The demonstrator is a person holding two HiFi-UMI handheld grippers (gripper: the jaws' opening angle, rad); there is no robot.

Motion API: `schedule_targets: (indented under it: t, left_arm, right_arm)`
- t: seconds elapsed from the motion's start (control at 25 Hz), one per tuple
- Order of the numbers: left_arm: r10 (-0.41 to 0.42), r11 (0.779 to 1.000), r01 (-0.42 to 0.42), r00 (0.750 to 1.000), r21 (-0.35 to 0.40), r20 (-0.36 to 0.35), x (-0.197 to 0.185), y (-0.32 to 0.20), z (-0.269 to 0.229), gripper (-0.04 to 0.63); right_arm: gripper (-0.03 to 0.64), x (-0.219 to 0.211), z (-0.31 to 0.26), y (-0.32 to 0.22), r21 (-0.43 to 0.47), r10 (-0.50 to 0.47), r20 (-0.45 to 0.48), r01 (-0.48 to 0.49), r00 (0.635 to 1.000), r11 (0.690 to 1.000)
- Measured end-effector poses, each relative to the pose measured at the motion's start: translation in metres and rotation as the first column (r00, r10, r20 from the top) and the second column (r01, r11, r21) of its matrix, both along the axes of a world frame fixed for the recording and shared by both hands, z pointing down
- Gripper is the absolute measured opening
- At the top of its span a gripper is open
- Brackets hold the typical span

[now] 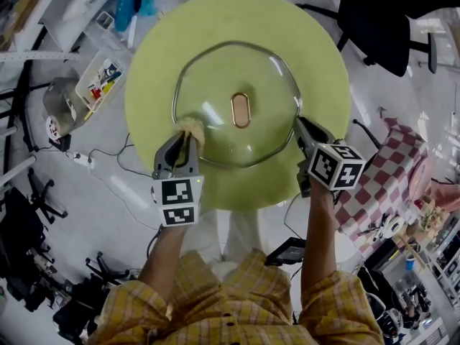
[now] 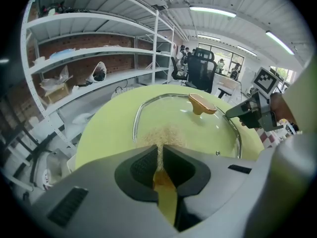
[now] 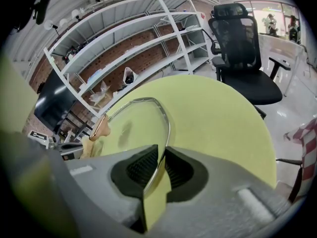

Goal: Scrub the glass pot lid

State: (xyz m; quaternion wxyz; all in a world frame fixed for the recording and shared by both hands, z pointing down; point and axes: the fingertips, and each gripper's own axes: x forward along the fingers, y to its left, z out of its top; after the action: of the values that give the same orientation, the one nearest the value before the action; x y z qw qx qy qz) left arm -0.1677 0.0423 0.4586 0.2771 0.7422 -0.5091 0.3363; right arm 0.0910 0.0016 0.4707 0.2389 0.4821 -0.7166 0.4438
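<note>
Pale green and round, the worktop [image 1: 316, 49] fills the middle of the head view, with white shelving [image 3: 124, 48] and a black office chair [image 3: 242, 48] standing beyond it in the right gripper view. The glass pot lid [image 1: 215, 77] lies flat near the worktop's centre, its metal rim [image 3: 166, 128] running round clear glass through which the green surface shows. The right hand-held gripper [image 1: 302, 128] reaches in at the lid's right side, and its jaws are closed on that rim, which passes straight between the two black pads. The left hand-held gripper [image 1: 185, 139] comes in at the lid's near left edge, jaws clamped on a tan fibrous scrubber [image 1: 191, 128] whose frayed end is pressed against the glass just inside the rim. A small copper-coloured oval handle [image 1: 241, 110] sits at the lid's middle, well apart from both grippers.
</note>
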Motion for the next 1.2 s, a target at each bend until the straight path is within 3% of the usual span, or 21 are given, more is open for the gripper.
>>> schedule_targets:
  t: [0.84,1.2]
  left_arm:
    - [-0.100,0.994,0.099,0.995,0.042,0.017,-0.021,-0.049,0.002,0.034]
    - [-0.077,0.995,0.076,0.997,0.062,0.015,-0.016,-0.085,-0.002,0.034]
  right_arm:
    - [0.043,0.001,0.001,0.000,0.007,-0.014,-0.017,0.014,1.000,1.000]
    - [0.043,0.001,0.000,0.000,0.006,-0.028,-0.031,0.028,0.999,1.000]
